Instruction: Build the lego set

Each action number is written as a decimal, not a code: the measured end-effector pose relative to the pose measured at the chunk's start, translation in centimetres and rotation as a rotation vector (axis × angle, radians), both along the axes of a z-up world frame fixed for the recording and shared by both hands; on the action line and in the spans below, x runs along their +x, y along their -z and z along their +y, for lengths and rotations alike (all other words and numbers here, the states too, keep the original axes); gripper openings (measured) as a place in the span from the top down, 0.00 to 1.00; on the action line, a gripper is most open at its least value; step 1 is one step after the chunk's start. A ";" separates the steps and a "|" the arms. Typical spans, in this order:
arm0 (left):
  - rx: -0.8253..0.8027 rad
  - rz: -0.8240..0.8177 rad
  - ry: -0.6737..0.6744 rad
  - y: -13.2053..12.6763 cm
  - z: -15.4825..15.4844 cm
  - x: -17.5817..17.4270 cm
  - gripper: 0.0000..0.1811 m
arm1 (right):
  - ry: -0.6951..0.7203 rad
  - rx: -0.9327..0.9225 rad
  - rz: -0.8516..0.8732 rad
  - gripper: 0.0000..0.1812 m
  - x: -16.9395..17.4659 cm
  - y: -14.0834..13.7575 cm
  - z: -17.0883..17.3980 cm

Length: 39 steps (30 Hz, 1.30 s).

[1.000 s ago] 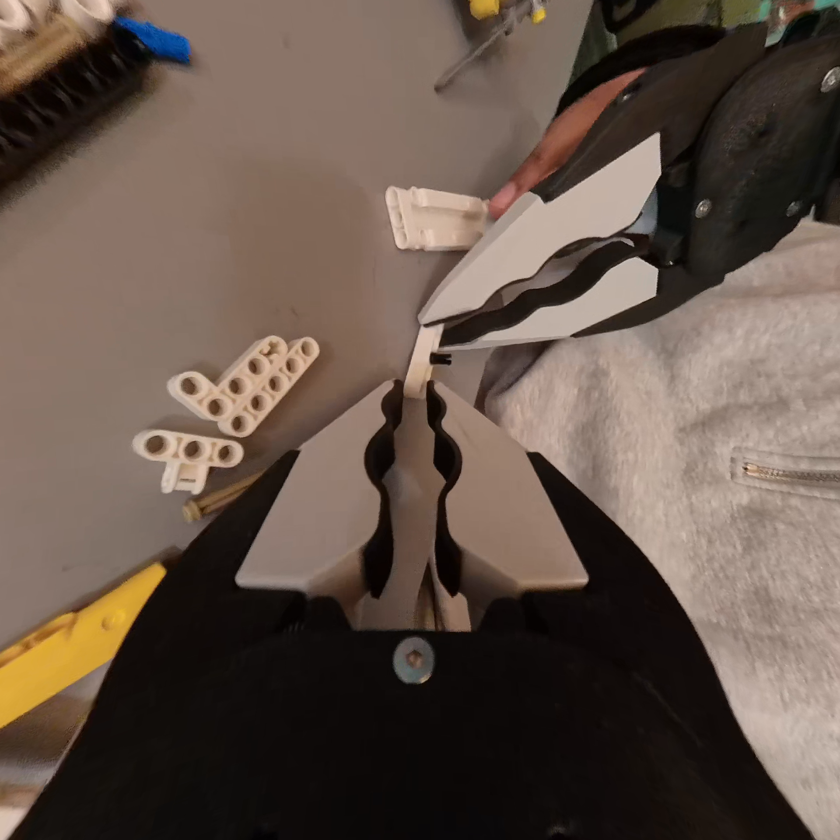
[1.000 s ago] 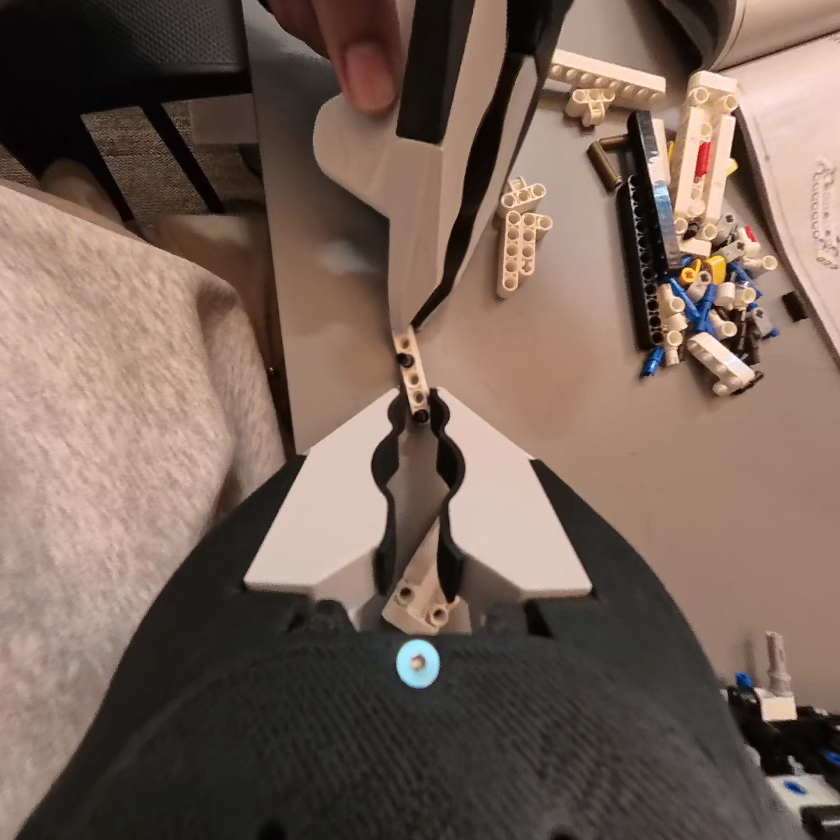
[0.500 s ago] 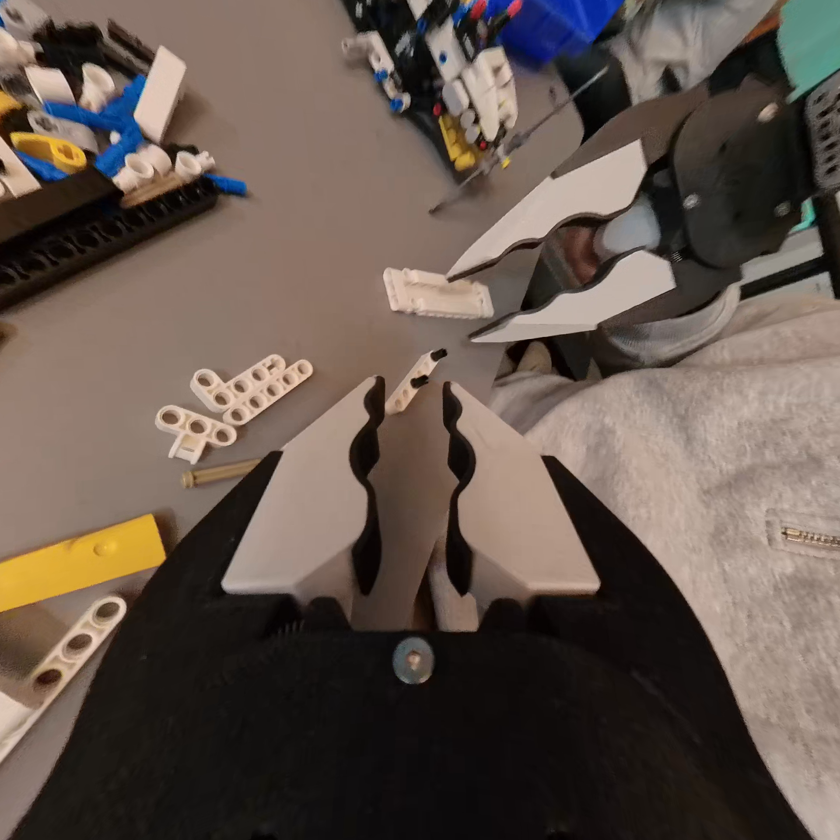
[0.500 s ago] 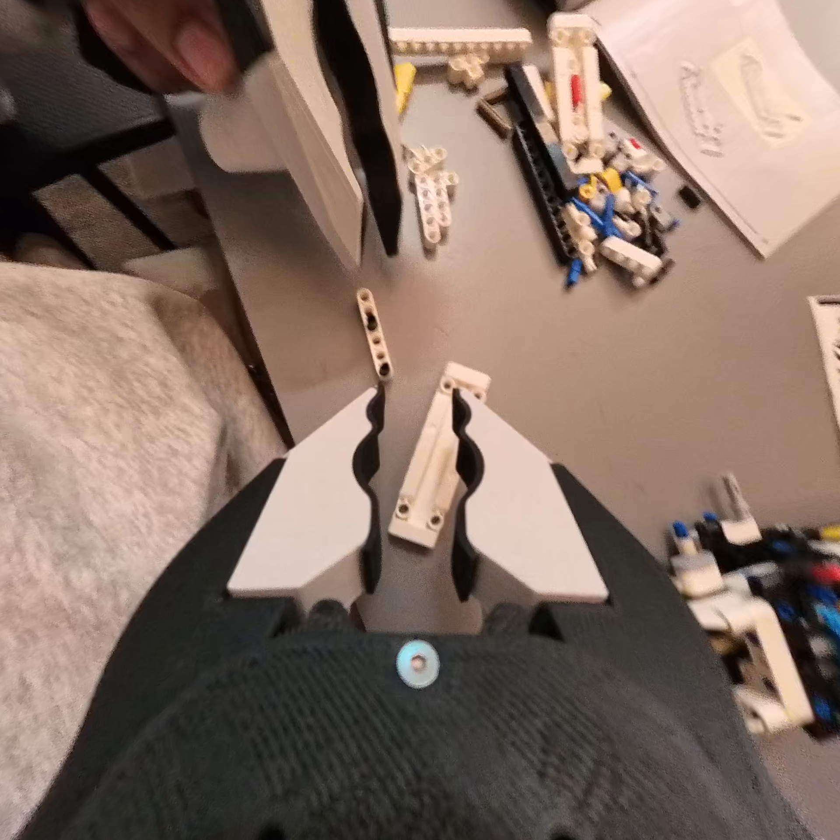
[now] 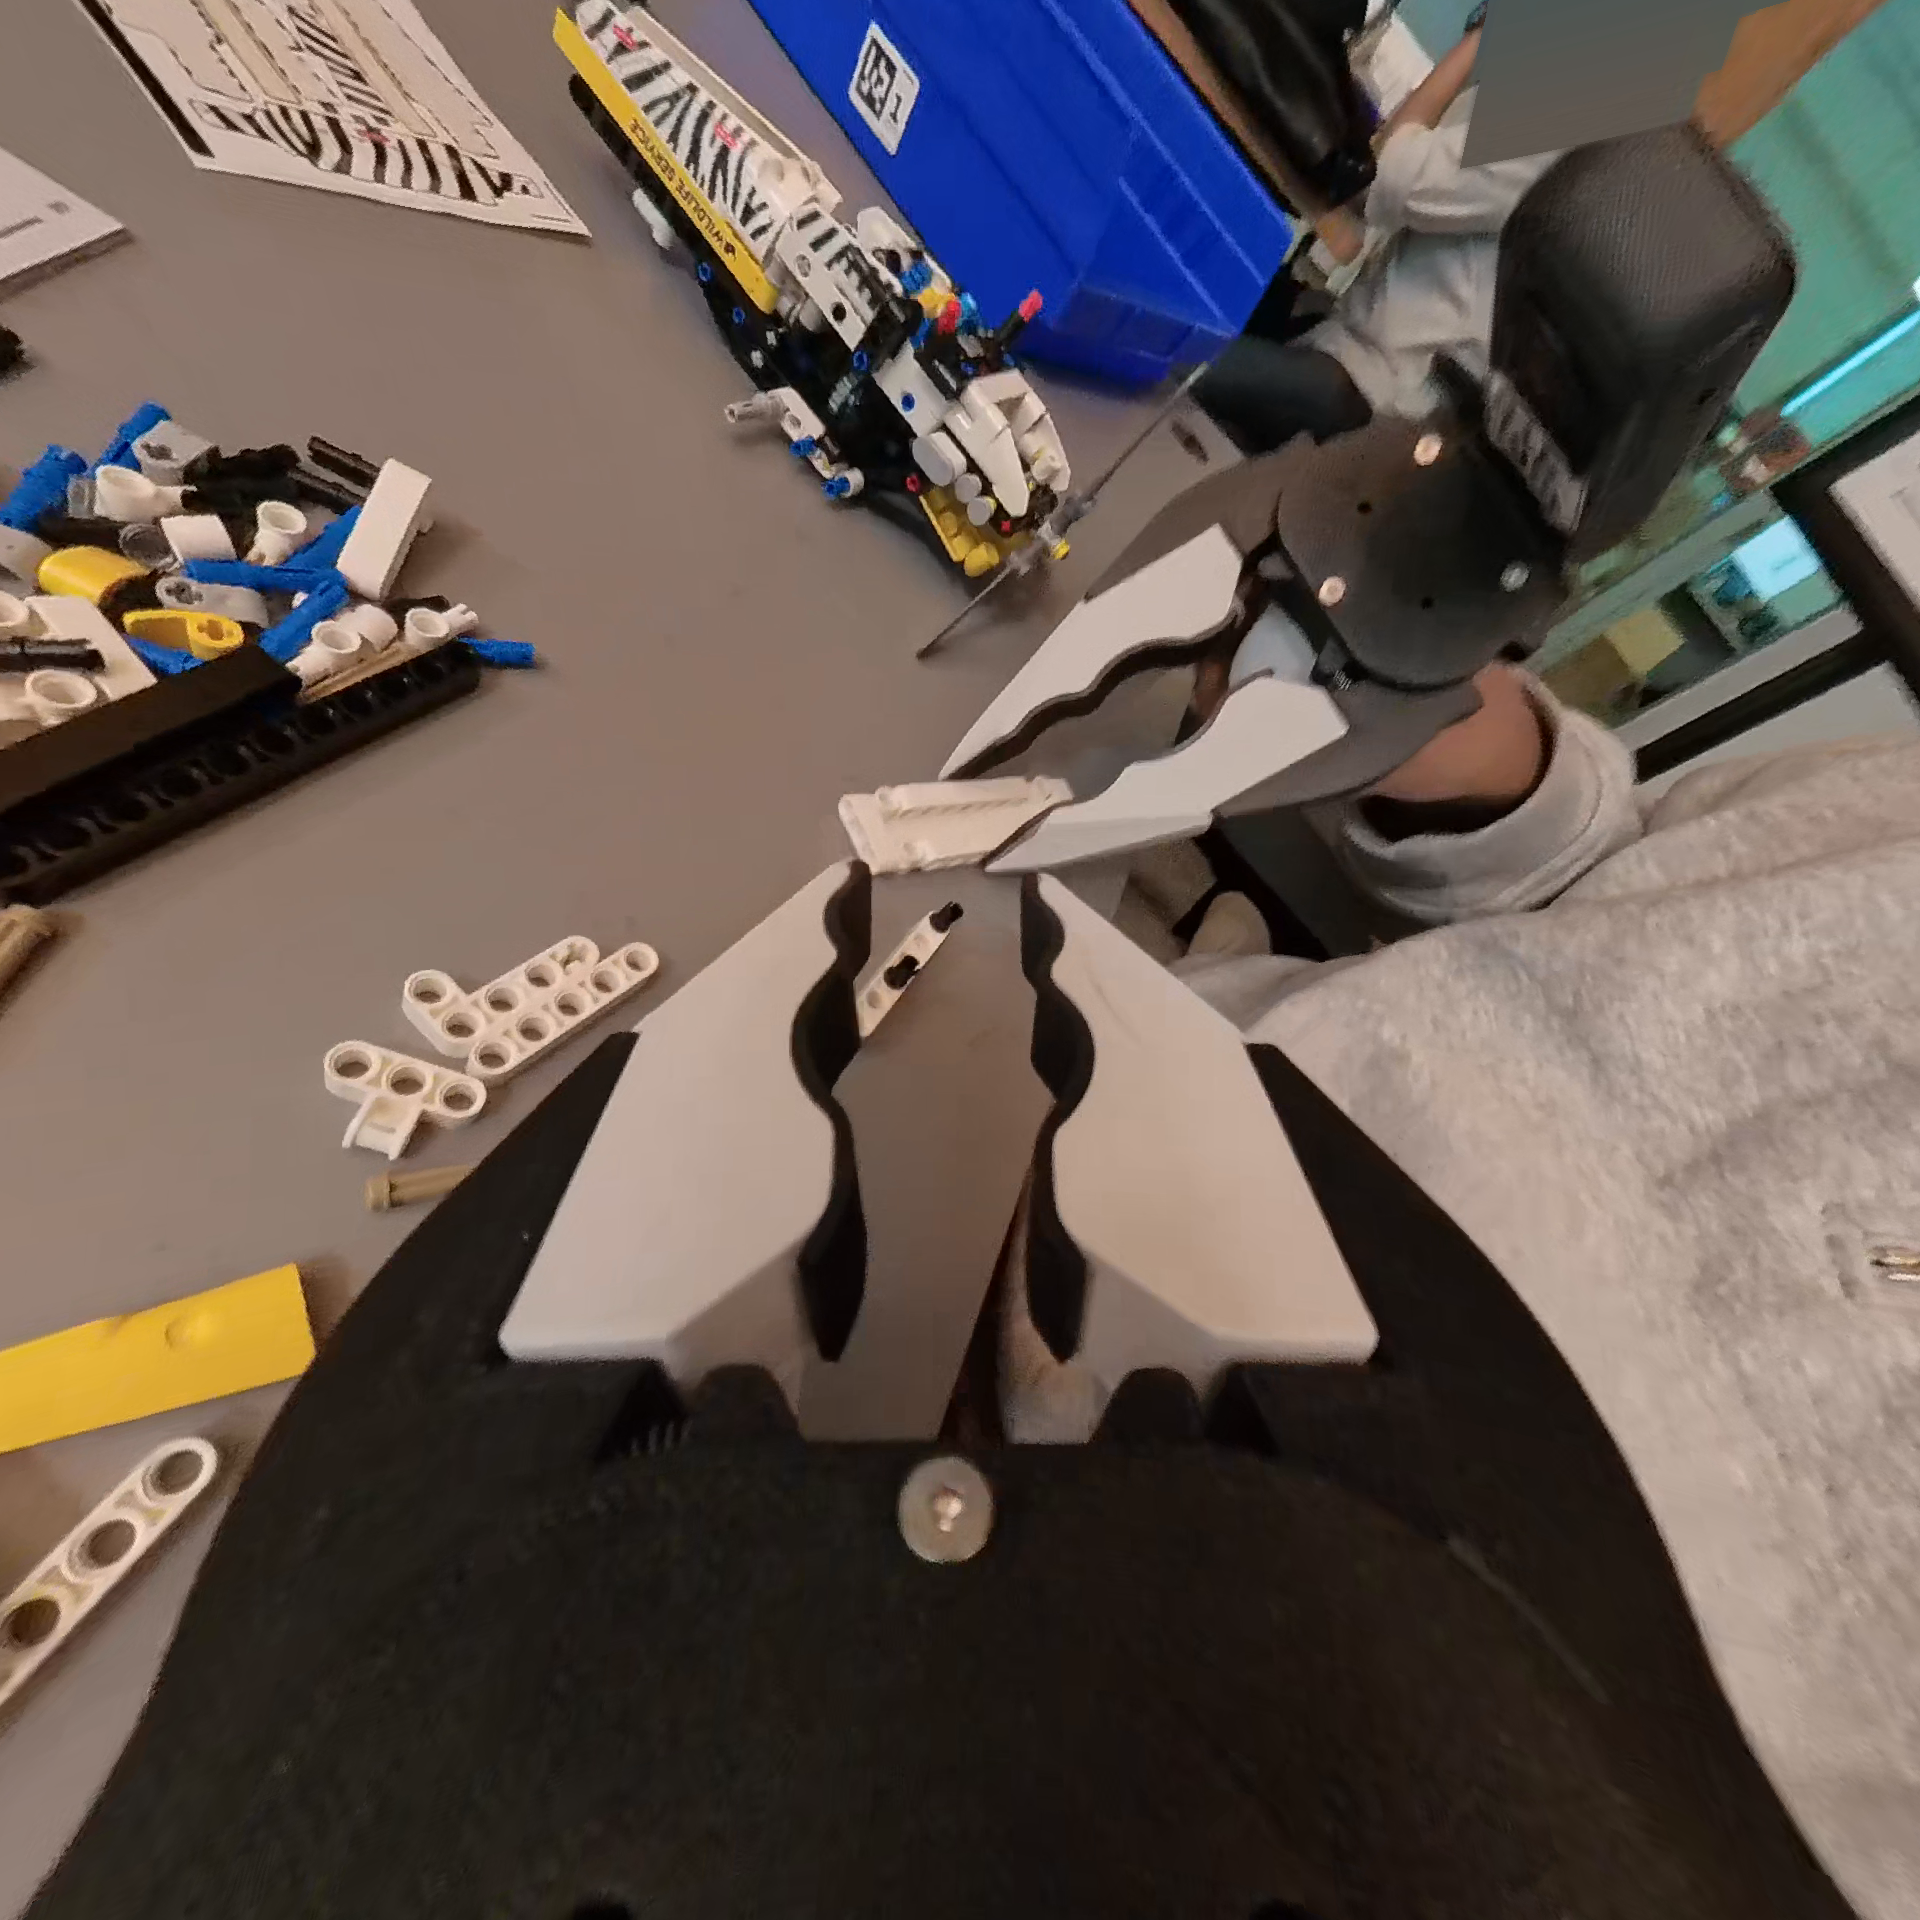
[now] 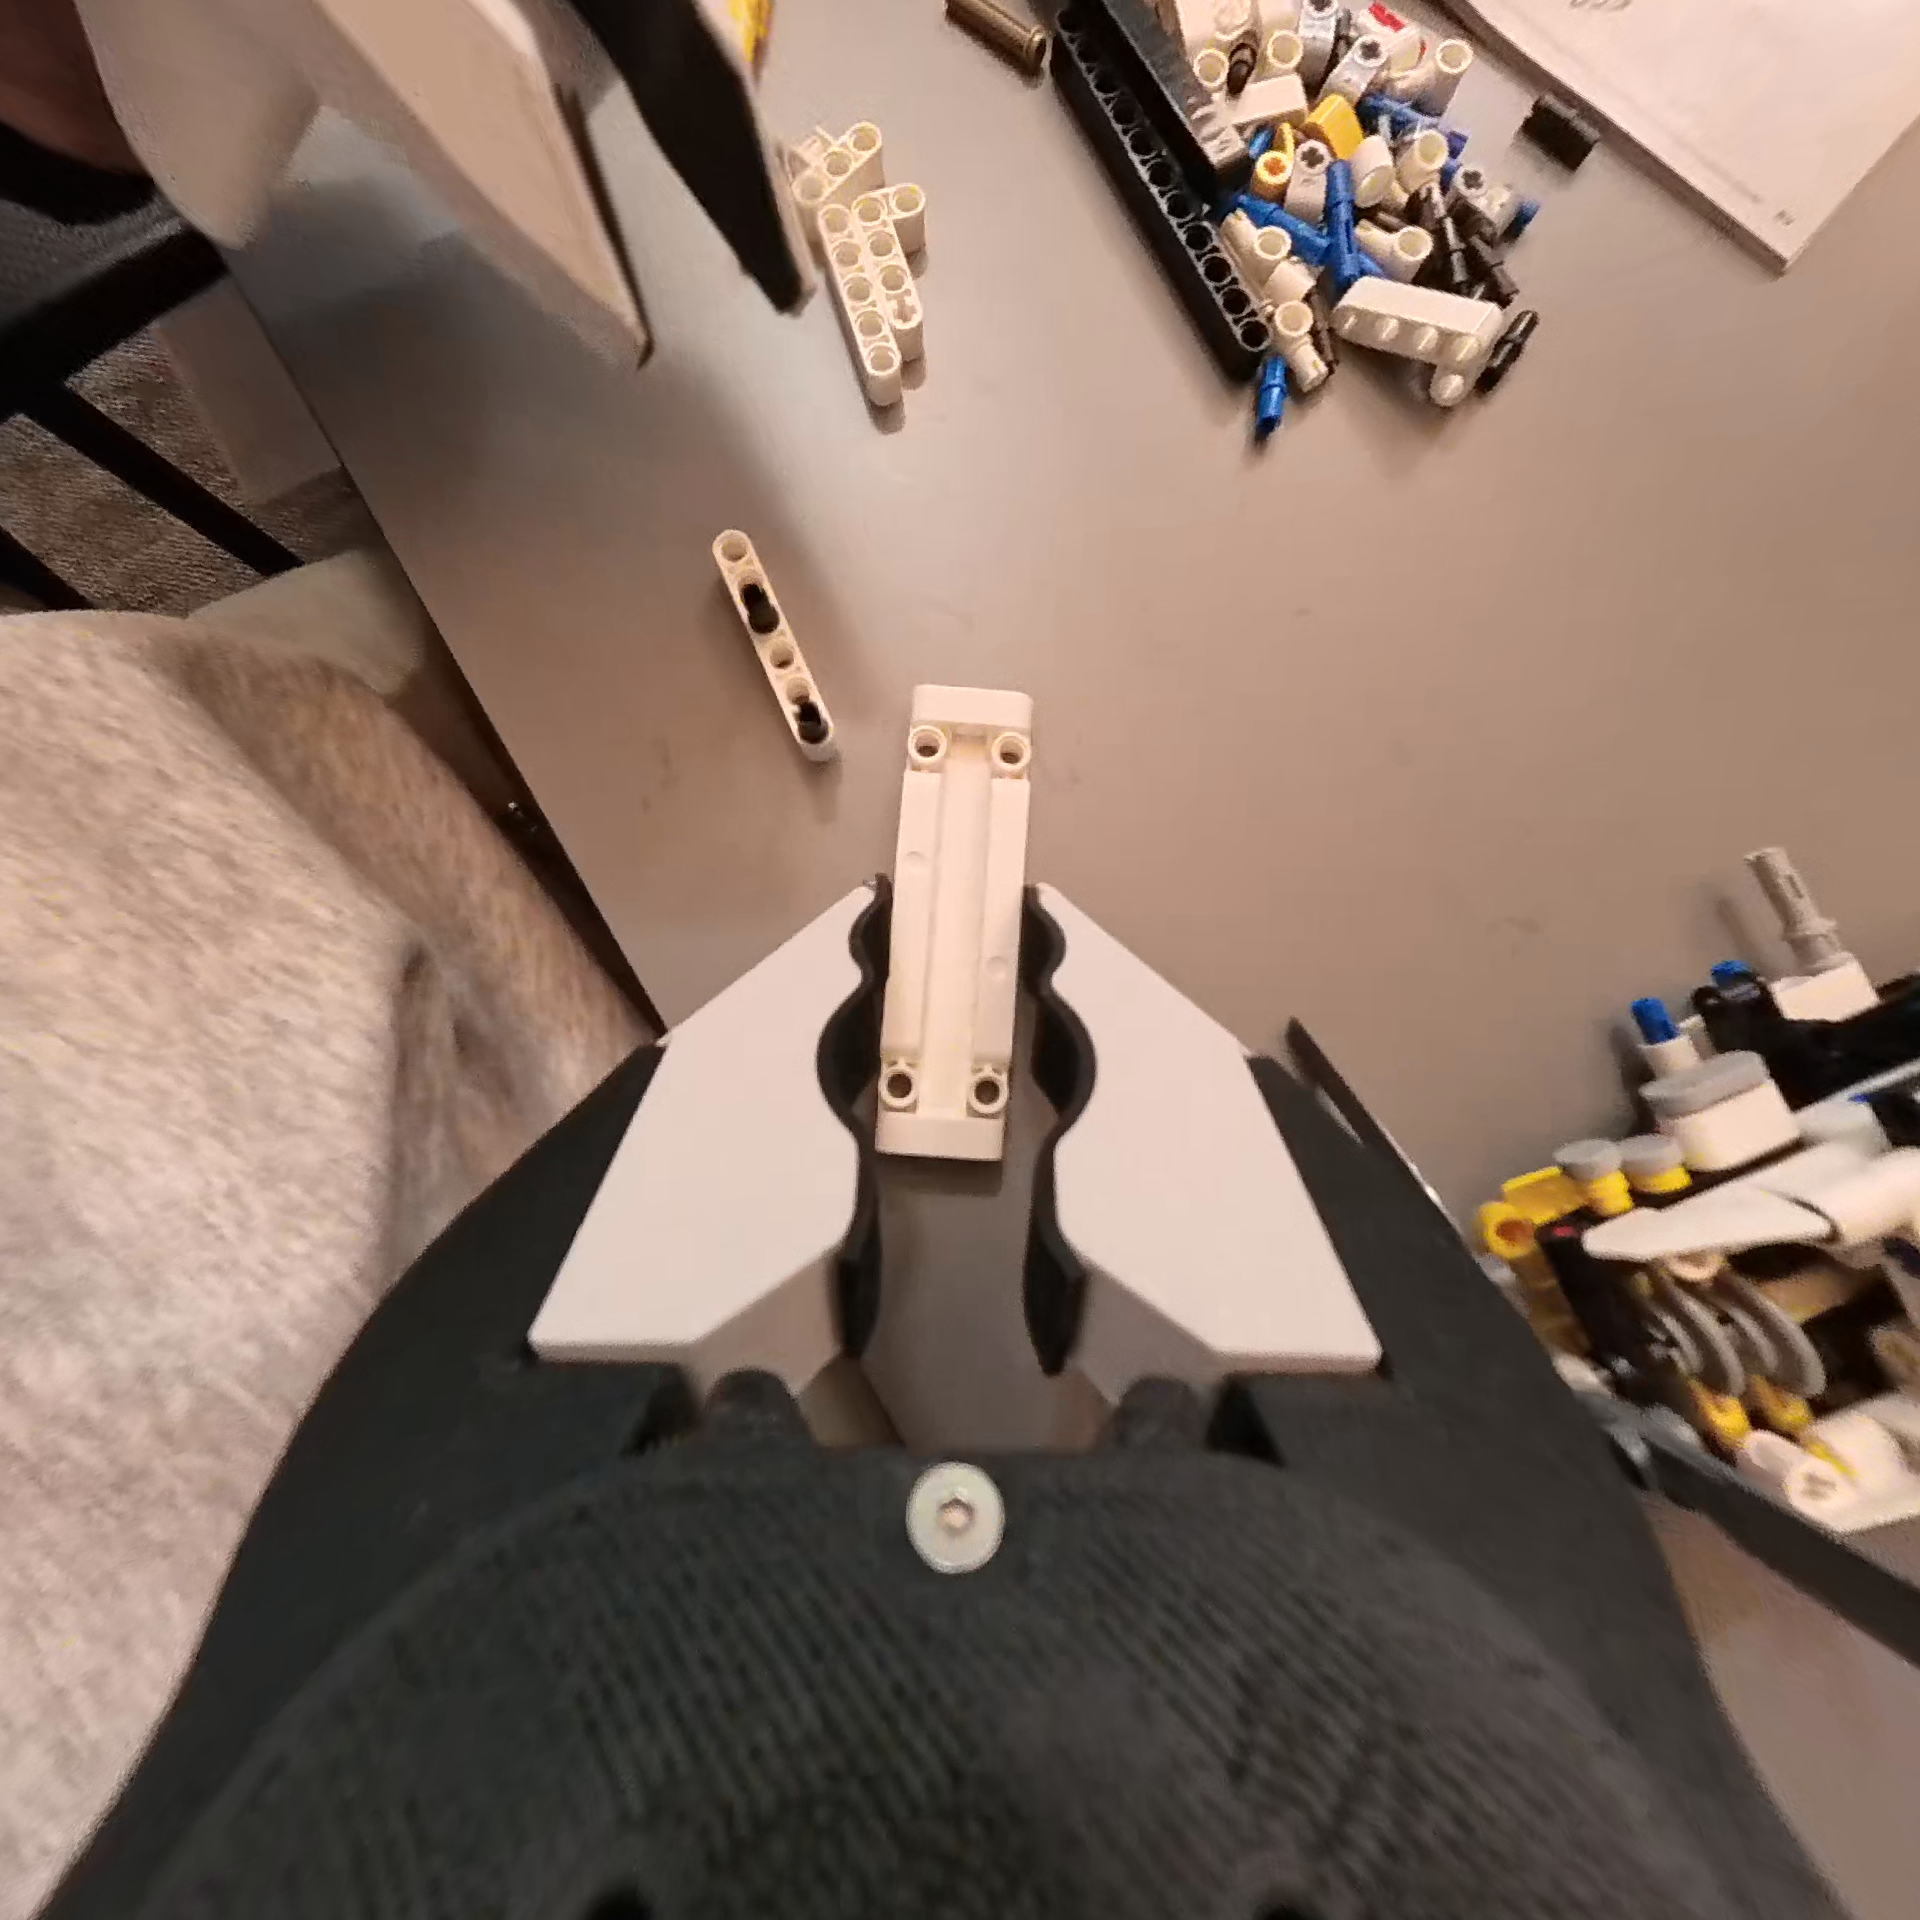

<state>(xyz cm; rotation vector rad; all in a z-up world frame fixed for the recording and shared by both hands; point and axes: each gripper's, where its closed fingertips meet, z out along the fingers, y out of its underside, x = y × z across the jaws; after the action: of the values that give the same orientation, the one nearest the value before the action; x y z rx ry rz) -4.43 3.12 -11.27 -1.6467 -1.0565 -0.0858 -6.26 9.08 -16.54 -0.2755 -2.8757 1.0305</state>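
Observation:
A short white beam with black pins (image 5: 902,968) lies on the grey table near its edge, held by neither gripper; it also shows in the right wrist view (image 6: 774,649). My left gripper (image 5: 940,883) is open and empty above it, and appears blurred at the top left of the right wrist view (image 6: 707,312). A long white panel piece (image 6: 961,914) lies flat on the table. My right gripper (image 6: 954,904) is open with one finger on each side of the panel. In the left wrist view the right gripper (image 5: 971,821) reaches the panel (image 5: 914,826) from the right.
A pile of small loose parts on a black beam (image 5: 208,623) (image 6: 1340,208). White angled beams (image 5: 520,1003) (image 6: 873,260). A partly built model (image 5: 883,343) (image 6: 1714,1195), a blue bin (image 5: 1039,156), printed sheets (image 5: 312,94), a yellow piece (image 5: 145,1351). A person's grey sweater (image 5: 1558,1143) borders the table edge. The grippers' ends are close to 9 cm from one another. About 12 cm separates my left fingertips from the yellow piece (image 5: 145,1351).
A second ago both grippers were shut on the short white beam. Both have opened and the beam now lies on the table. The right gripper moved over the white panel; the left drew back.

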 end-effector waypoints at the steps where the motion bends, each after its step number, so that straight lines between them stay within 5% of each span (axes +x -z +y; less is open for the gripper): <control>1: -0.034 0.016 0.009 0.3 0.1 0.1 0.82 | -0.001 -0.009 0.000 0.87 0.0 -0.3 0.1; 5: -0.186 0.145 0.021 1.4 0.1 0.0 0.66 | -0.069 -0.138 0.017 0.87 0.7 -3.9 -0.4; 11: -0.011 0.409 0.121 -2.6 3.6 1.5 0.51 | -0.171 -0.432 -0.304 0.87 4.1 -8.7 -2.7; 17: 0.291 0.501 0.156 -7.2 4.0 3.4 0.70 | -0.213 -0.774 -0.945 0.88 5.7 -13.9 -2.8; 22: 0.478 0.507 0.209 -9.4 3.8 4.7 0.76 | -0.283 -0.783 -1.137 0.88 7.9 -14.6 -3.2; 27: 0.626 0.529 0.295 -11.4 3.2 6.6 0.91 | -0.352 -0.824 -1.277 0.88 9.3 -16.1 -3.4; 31: 0.649 0.543 0.230 -11.6 1.9 6.0 0.97 | -0.267 -0.831 -1.244 0.94 7.7 -15.4 -3.5; 39: 0.620 0.524 0.073 -9.6 -0.4 3.7 0.98 | -0.108 -0.772 -0.634 0.85 3.5 -13.2 -4.1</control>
<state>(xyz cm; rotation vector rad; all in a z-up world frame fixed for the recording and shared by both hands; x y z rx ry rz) -0.75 2.71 -1.71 -1.0539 -0.4941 -0.0213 -2.71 4.99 -3.36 -0.5749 -2.8100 2.4256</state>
